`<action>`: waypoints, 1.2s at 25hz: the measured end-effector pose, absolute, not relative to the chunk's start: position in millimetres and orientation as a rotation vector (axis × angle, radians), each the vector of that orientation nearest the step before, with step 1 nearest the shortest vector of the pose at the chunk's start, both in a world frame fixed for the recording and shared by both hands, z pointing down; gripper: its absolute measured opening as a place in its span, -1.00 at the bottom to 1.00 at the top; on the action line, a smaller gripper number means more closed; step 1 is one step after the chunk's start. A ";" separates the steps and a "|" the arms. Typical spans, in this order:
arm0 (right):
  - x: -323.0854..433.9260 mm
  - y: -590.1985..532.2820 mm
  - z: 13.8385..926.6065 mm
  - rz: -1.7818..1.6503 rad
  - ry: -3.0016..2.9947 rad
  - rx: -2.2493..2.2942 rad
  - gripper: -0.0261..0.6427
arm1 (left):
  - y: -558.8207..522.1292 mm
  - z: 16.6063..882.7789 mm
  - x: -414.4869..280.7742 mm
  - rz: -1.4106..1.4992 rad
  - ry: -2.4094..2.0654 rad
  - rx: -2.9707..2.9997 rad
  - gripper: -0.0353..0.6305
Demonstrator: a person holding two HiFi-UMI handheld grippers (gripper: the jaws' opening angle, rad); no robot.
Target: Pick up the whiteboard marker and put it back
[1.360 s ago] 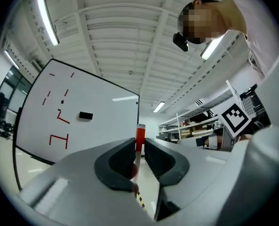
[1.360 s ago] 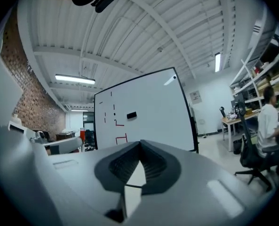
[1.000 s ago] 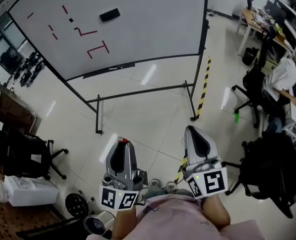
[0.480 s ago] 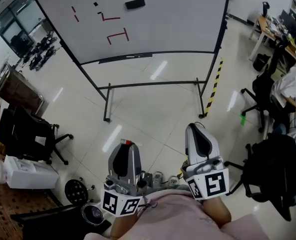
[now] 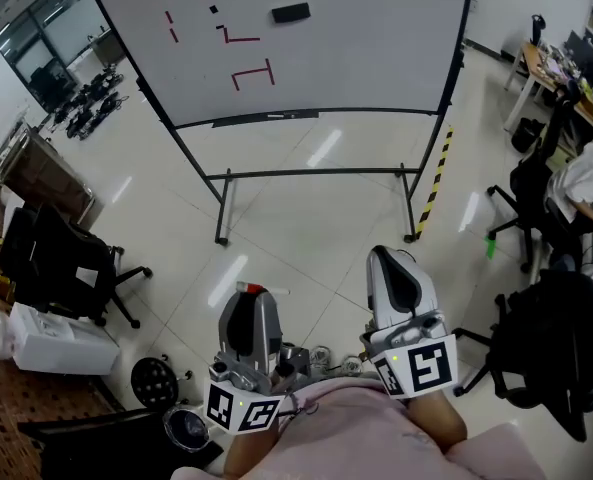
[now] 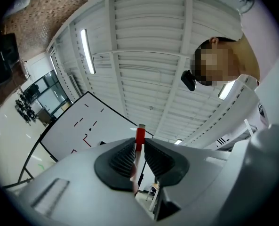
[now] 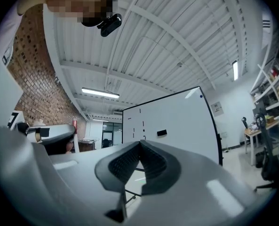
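A whiteboard marker with a red cap (image 5: 248, 289) stands upright between the jaws of my left gripper (image 5: 247, 295), which is shut on it. In the left gripper view the marker (image 6: 139, 136) pokes up past the left gripper's (image 6: 139, 147) ribbed pads. To its right my right gripper (image 5: 384, 256) is shut with nothing in it; in its own view the right gripper (image 7: 140, 144) has its pads meeting at the tip. Ahead stands a whiteboard (image 5: 316, 58) on a wheeled frame, with red marks, a black eraser (image 5: 291, 13) stuck on it and a tray ledge (image 5: 251, 120) along its lower edge.
The board's stand legs (image 5: 221, 208) reach out over the tiled floor. Black office chairs stand at the left (image 5: 66, 268) and right (image 5: 546, 338). A person (image 5: 588, 180) sits at a desk on the right. Yellow-black tape (image 5: 434, 183) runs across the floor. A white box (image 5: 51, 343) lies at the left.
Both grippers have moved forward together toward the whiteboard, which now sits more centred and nearer in the head view. The marker stays gripped in the left gripper.
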State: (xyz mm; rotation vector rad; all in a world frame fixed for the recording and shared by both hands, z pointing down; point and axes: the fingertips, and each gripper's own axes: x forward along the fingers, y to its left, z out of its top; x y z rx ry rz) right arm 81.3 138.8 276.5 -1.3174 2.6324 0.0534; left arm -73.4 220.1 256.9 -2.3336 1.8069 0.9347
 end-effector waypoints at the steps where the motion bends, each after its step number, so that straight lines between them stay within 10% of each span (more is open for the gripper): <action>1: 79.1 140.5 276.6 0.055 2.636 -1.312 -0.91 | 222.1 257.0 -74.2 0.933 1.808 -2.331 -0.70; 30: 80.9 149.1 284.8 0.075 2.663 -1.305 -0.91 | 223.9 266.4 -67.7 0.957 1.826 -2.344 -0.70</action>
